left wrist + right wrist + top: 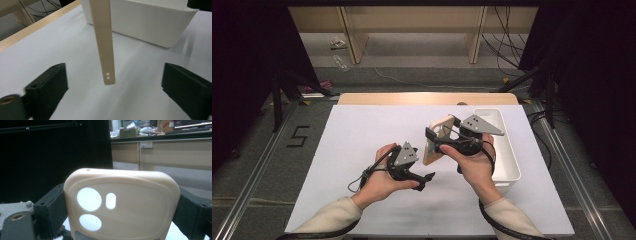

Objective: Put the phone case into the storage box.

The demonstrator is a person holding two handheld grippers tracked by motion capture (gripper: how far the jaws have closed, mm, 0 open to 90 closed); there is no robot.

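A beige phone case (433, 145) with round camera cut-outs is held up above the white table sheet (357, 145). My right gripper (443, 131) is shut on it, one black jaw pressing each long side (122, 210). In the right gripper view the case (122, 195) stands upright between those jaws. My left gripper (426, 181) sits low, just left of the case, and is open. In the left gripper view its jaws (113, 90) stand wide apart, and the case's thin lower edge (105, 45) hangs ahead of them, touching neither pad.
A white rectangular bin (507, 150) stands on the right side of the table, right behind the right hand, and shows as the bin (140, 22) in the left gripper view. A wooden strip (427, 98) runs along the far table edge.
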